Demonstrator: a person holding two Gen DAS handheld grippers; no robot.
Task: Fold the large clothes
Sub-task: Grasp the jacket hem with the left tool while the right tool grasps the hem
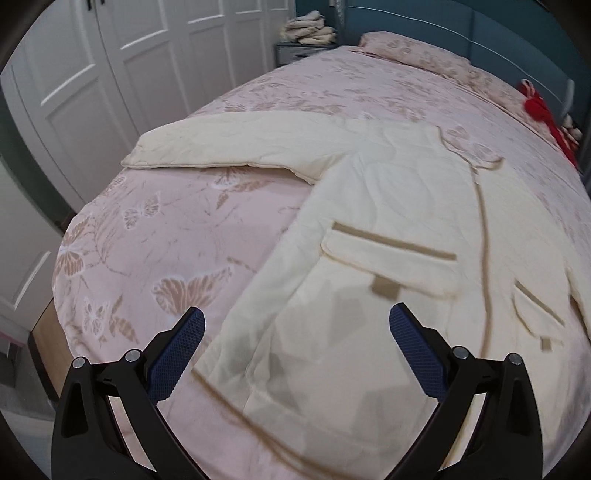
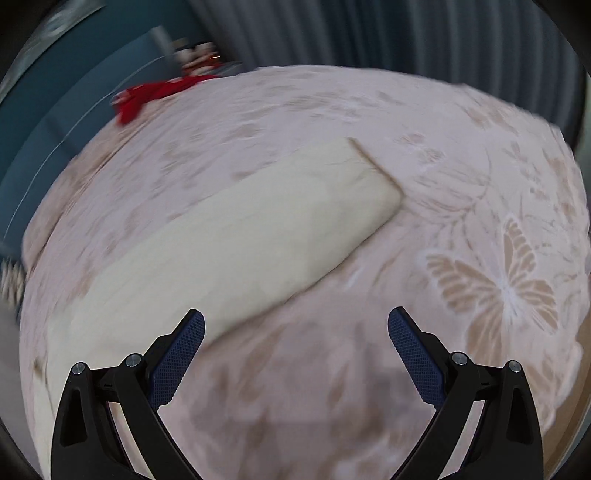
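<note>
Blue-padded fingers (image 1: 192,354) of our left gripper (image 1: 295,332) frame the nearest stretch of the cream robe (image 1: 388,206) — jaws spread wide, nothing between them, hovering over the hem side of the garment. The robe lies front-up and spread flat on the pink butterfly bedspread (image 1: 155,229), its pockets (image 1: 384,262) at about 1 o'clock from the gripper and one sleeve (image 1: 221,144) stretched out toward 10 o'clock.

Our right gripper (image 2: 295,332) is likewise parted and empty. In its view the other sleeve (image 2: 266,221) runs from 8 o'clock up to its trimmed cuff (image 2: 376,166) near 1 o'clock, though the picture is smeared by motion.

We judge the fold has not begun, and bringing the sleeves in across the chest looks like the first step. To do it well, we would pinch each sleeve near its cuff, catching the sleeve's thick cloth alone and not the bedspread beneath, then lift just enough to clear and lay it straight across the body — keeping the robe's front flat. A red item (image 1: 546,110) near the headboard (image 1: 424,29) sits well apart.
</note>
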